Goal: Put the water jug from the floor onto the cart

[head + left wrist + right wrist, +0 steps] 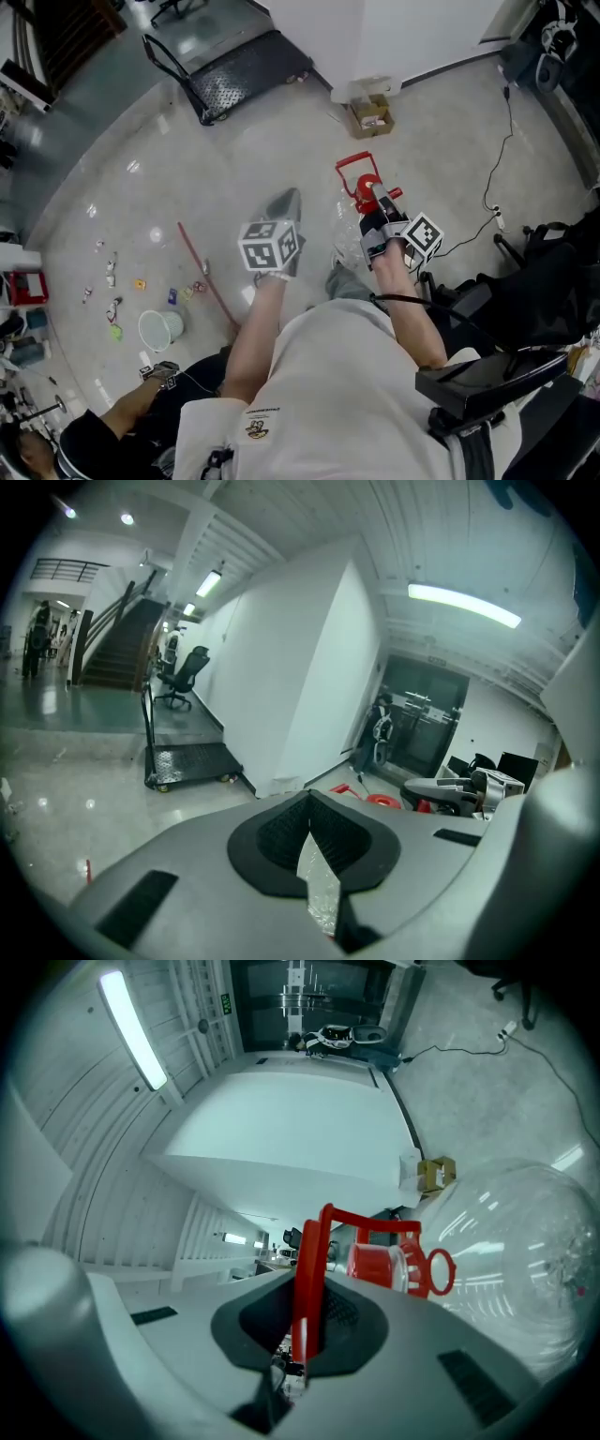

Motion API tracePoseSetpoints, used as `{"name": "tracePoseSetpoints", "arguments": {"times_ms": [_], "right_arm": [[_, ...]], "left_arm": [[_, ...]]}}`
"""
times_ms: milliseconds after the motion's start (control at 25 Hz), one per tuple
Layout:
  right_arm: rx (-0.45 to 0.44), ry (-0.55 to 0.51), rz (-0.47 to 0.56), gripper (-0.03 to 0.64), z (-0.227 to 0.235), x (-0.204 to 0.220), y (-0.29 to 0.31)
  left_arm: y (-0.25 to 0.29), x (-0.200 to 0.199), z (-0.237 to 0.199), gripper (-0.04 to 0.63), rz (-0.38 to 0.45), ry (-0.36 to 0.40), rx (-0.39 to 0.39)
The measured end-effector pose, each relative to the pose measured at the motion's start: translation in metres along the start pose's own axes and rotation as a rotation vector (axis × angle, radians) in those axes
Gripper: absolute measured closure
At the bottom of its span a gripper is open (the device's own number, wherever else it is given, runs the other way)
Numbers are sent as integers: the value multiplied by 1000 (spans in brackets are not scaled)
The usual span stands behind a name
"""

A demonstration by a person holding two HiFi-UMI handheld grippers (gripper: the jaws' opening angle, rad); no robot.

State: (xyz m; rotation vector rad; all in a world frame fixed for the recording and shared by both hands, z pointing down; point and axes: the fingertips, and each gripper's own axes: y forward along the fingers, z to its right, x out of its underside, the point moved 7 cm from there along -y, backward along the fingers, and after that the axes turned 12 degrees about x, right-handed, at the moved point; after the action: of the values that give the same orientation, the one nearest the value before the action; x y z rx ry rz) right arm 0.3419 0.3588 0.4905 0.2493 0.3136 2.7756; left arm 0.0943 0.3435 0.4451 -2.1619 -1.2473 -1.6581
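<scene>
Task status, judged from the present layout: pickup appears complete and delivery is outstanding. The water jug [350, 246] [525, 1260] is suspended from its red handle [356, 167] [312, 1279] and seems clear of the floor [141, 187], well apart from the cart [248, 70] [187, 759], whose flat deck stands empty beside the white wall. What remains is to cross the open floor to the cart, set the jug on the deck and let go. The right gripper [377, 199] [305, 1335] has its jaws drawn nearly together on the upright bar of the red handle, which passes straight between the pads; the red cap [375, 1265] and the clear body hang on the cart-facing side of the jaws. The left gripper [287, 199] [314, 846], at about the same remove from the cart and apart from the jug, has its jaws together, with a thin crinkled translucent sliver [319, 883] pinched between the pads; what that sliver is cannot be told.
</scene>
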Motion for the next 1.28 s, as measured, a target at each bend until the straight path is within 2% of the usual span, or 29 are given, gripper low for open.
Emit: {"name": "tracePoseSetpoints", "arguments": {"times_ms": [240,360,680,880,1080,1280], "right_arm": [[-11,17,-63,588,-17,-38,72],[-21,-7,-92,588,-28,-57,109],[-26,-39,-148,588,-42,-90,187],[-15,-56,-151,588,-63,-92,261],[18,-50,-143,588,-72,-83,331],[18,-35,-148,588,-72,-76,360]], "left_arm": [[62,-44,-28,594,6,-9,-38],[88,-61,-40,594,14,-19,-59],[122,-86,-73,594,44,-45,-129],[138,-113,-133,594,33,-83,-148],[164,-137,-202,594,20,-105,-128],[179,-148,-235,594,28,-104,-121]]}}
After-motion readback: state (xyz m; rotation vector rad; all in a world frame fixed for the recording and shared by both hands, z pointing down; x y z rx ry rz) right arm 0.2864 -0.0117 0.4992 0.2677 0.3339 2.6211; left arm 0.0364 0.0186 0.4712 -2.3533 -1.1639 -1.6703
